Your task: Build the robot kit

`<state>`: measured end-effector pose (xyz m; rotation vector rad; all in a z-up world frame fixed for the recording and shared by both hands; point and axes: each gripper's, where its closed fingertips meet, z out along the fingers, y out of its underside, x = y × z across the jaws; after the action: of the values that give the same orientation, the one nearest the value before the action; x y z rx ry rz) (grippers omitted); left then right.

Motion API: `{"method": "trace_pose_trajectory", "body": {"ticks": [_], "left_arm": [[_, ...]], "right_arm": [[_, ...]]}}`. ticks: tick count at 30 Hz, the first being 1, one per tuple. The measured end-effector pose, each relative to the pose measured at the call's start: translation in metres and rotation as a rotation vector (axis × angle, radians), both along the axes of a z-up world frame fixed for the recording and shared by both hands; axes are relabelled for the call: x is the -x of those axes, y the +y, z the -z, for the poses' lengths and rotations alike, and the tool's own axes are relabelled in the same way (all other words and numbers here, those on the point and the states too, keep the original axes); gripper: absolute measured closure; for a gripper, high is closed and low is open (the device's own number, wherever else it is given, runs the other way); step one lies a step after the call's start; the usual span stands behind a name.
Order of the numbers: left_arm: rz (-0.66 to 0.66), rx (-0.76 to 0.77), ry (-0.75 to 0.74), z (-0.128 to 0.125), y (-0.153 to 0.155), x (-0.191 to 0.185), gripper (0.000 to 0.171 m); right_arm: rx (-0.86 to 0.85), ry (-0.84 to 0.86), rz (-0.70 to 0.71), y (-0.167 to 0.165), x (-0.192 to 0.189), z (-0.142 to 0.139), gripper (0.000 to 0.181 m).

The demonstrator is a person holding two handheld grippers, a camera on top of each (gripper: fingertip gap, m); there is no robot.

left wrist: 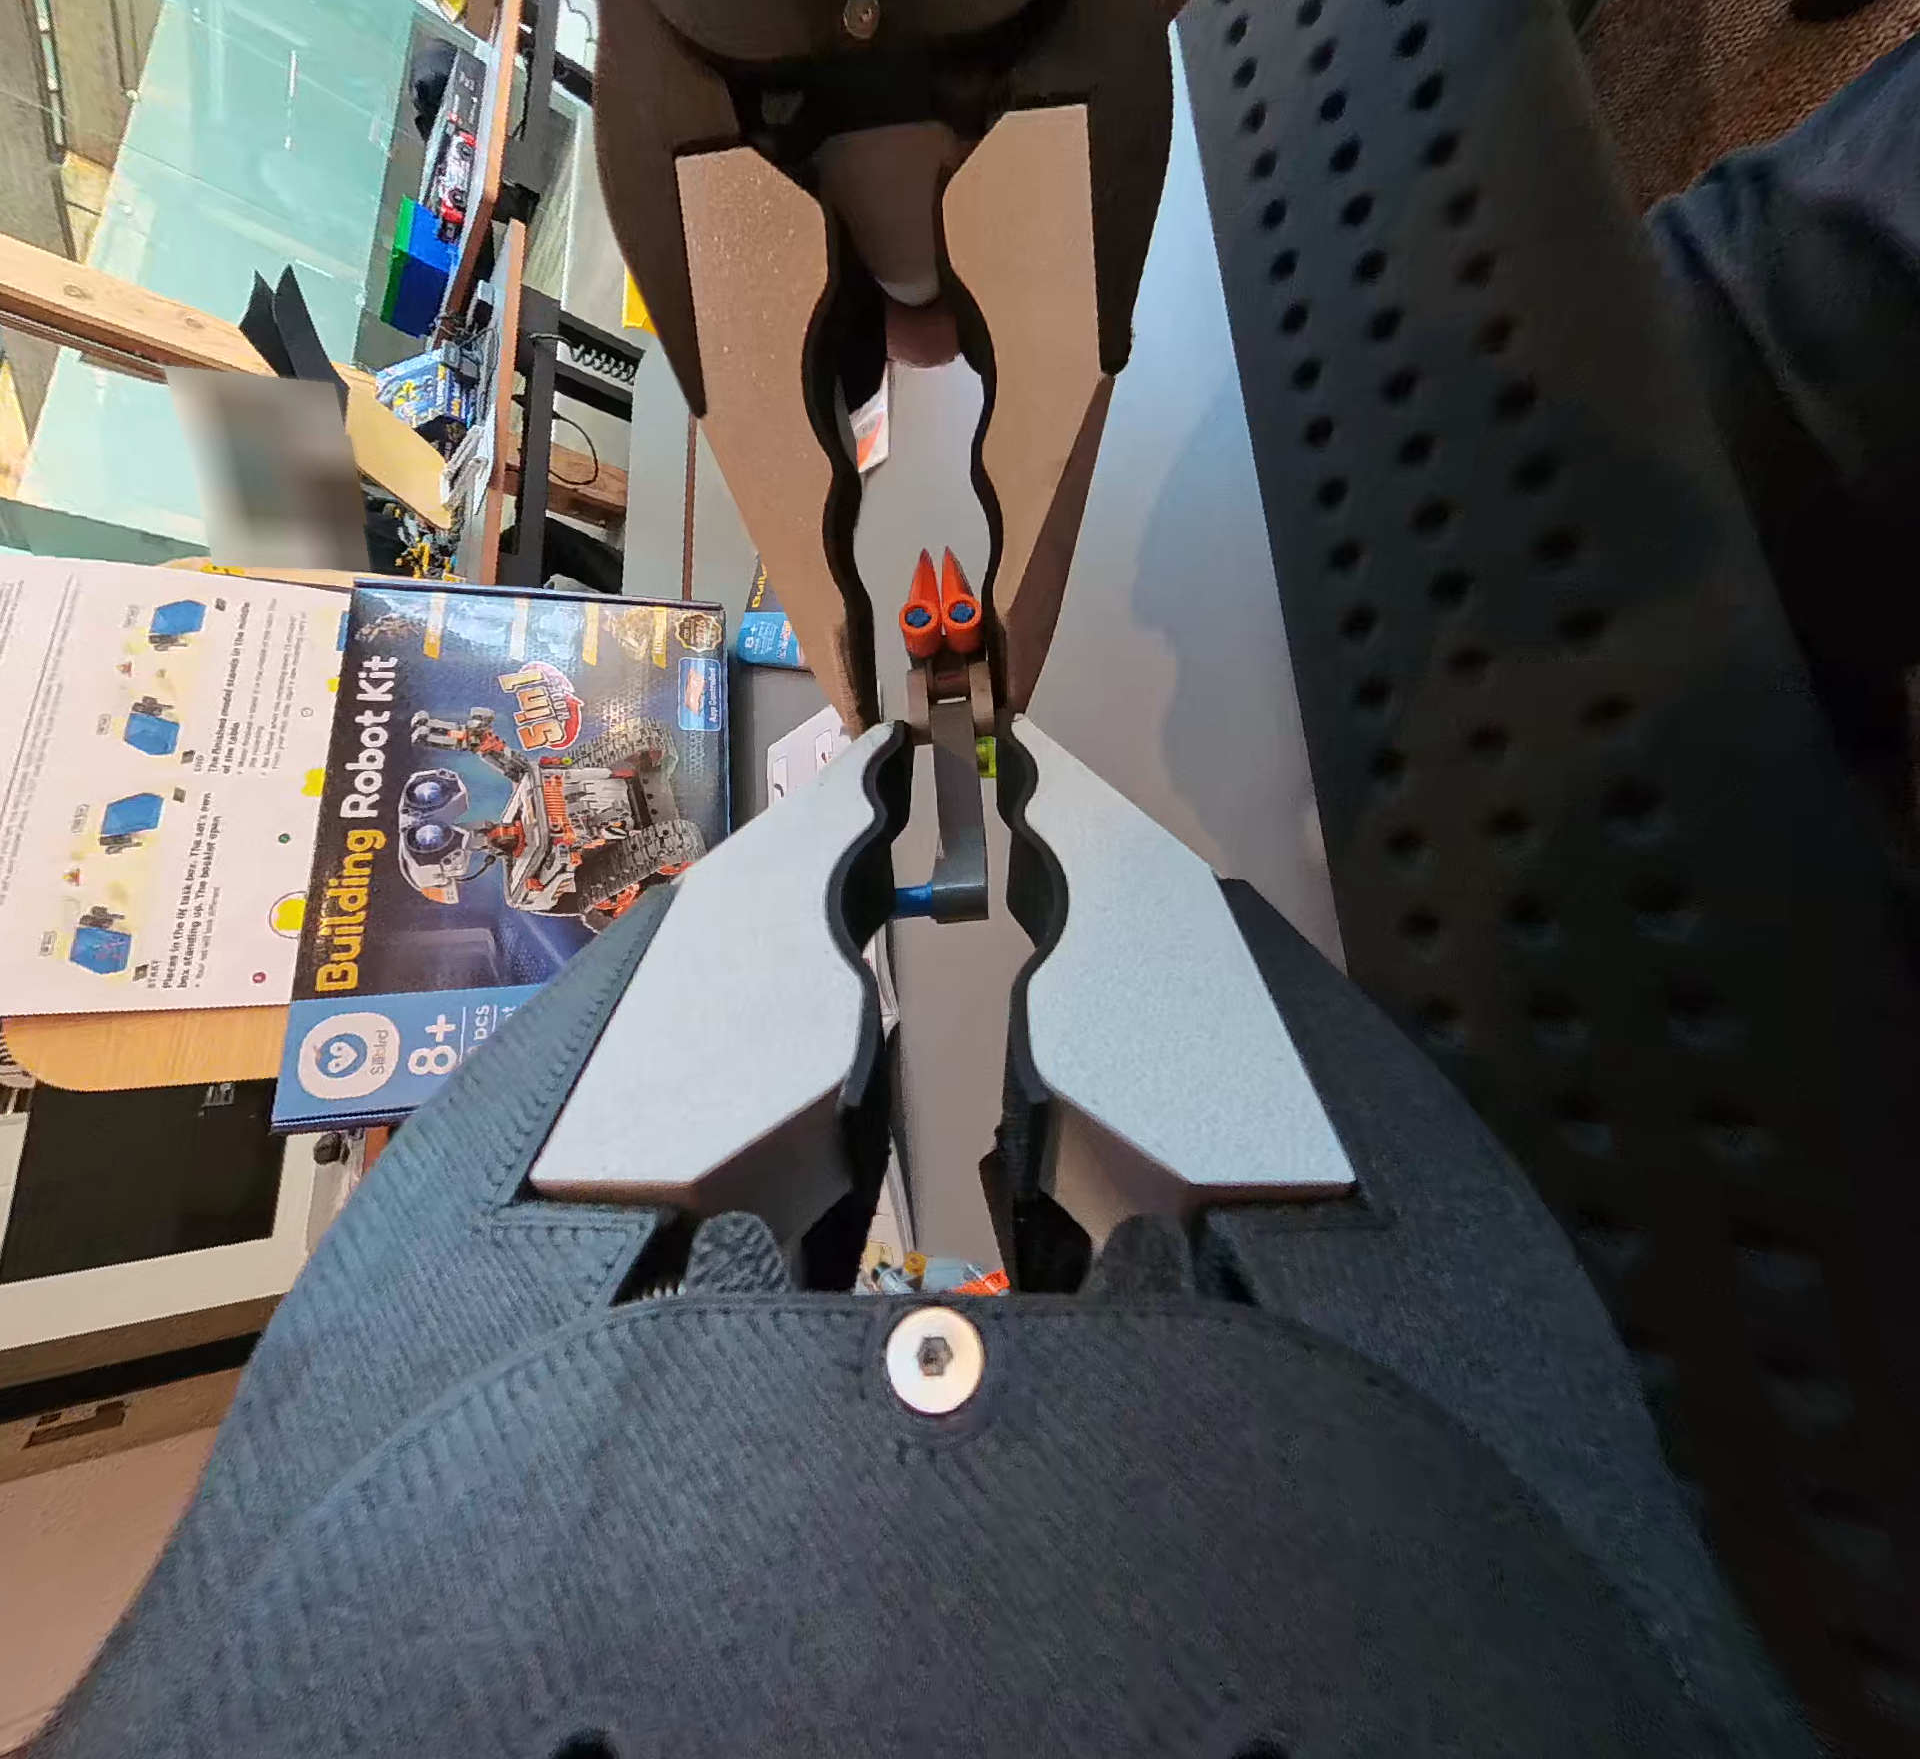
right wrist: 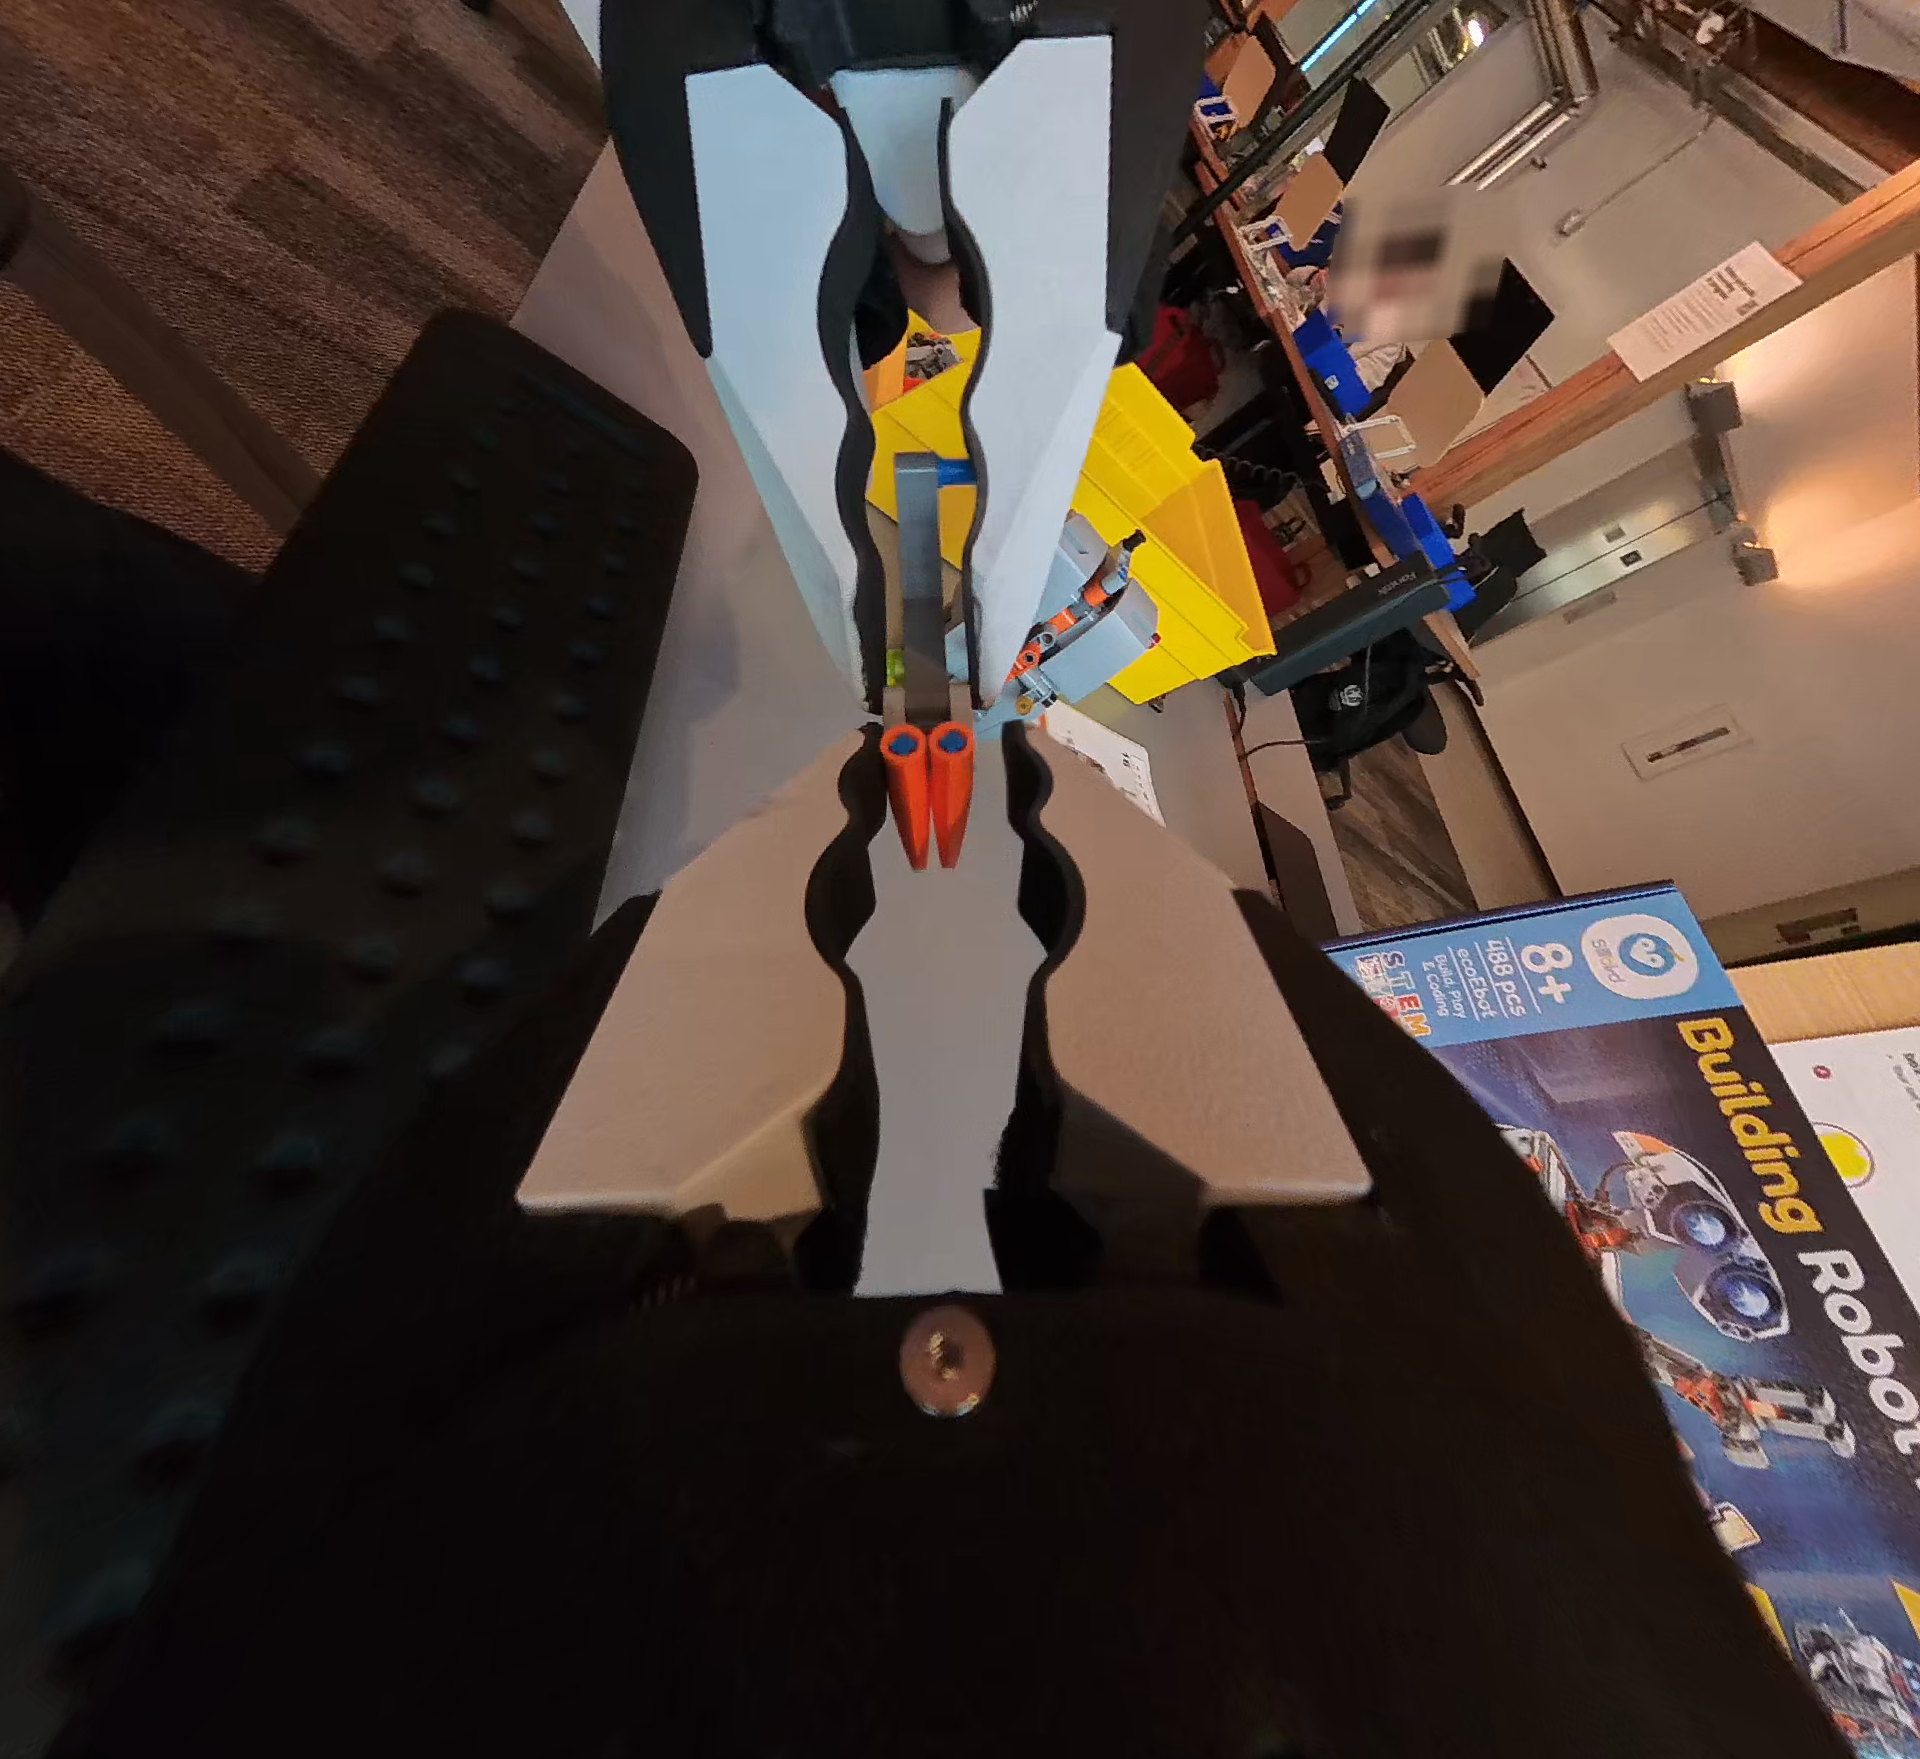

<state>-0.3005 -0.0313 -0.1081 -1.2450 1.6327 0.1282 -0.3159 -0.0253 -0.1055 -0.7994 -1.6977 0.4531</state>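
Plastic and matte metal fill both views; the left tongs and the right tongs meet tip to tip over a pale grey worktop, each with flat grey plates edged by wavy black rubber pads. The left tongs are clenched on a dark grey beam, a slim, smooth, slightly bent building piece with a blue pin jutting from its near end toward 9 o'clock. At the beam's far end sit two orange cones, glossy and pointed, each with a blue round plug in its base. The right wrist view shows the cones between the right tongs' fingertips with their points aimed back at the camera; the pads stand just beside them, and whether they press on the cones I cannot tell. A small lime-green bit shows beside the beam.

At 9 o'clock in the left wrist view lies a glossy blue kit box printed with a tracked robot, beside a white instruction sheet. A black perforated panel rises at 2 o'clock. In the right wrist view, yellow plastic bins sit at 1 o'clock behind a grey-and-orange brick assembly.
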Motion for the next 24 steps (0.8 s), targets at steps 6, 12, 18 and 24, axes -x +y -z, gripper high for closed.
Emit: {"method": "trace_pose_trajectory", "body": {"ticks": [6, 12, 18, 24], "left_arm": [[-0.011, 0.057, -0.01, 0.005, 0.004, 0.001, 0.157], [-0.025, 0.147, -0.034, 0.01, 0.005, 0.0, 0.157], [-0.037, 0.261, -0.097, 0.009, 0.008, 0.002, 0.157], [-0.043, 0.243, -0.041, 0.019, 0.01, 0.003, 0.157]], "right_arm": [[0.038, -0.057, 0.01, 0.001, 0.0, 0.007, 0.166], [0.197, -0.063, -0.023, 0.001, 0.0, 0.011, 0.165], [0.262, -0.042, -0.01, 0.005, 0.001, 0.01, 0.165], [0.32, -0.096, 0.001, 0.005, 0.002, 0.02, 0.166]]}}
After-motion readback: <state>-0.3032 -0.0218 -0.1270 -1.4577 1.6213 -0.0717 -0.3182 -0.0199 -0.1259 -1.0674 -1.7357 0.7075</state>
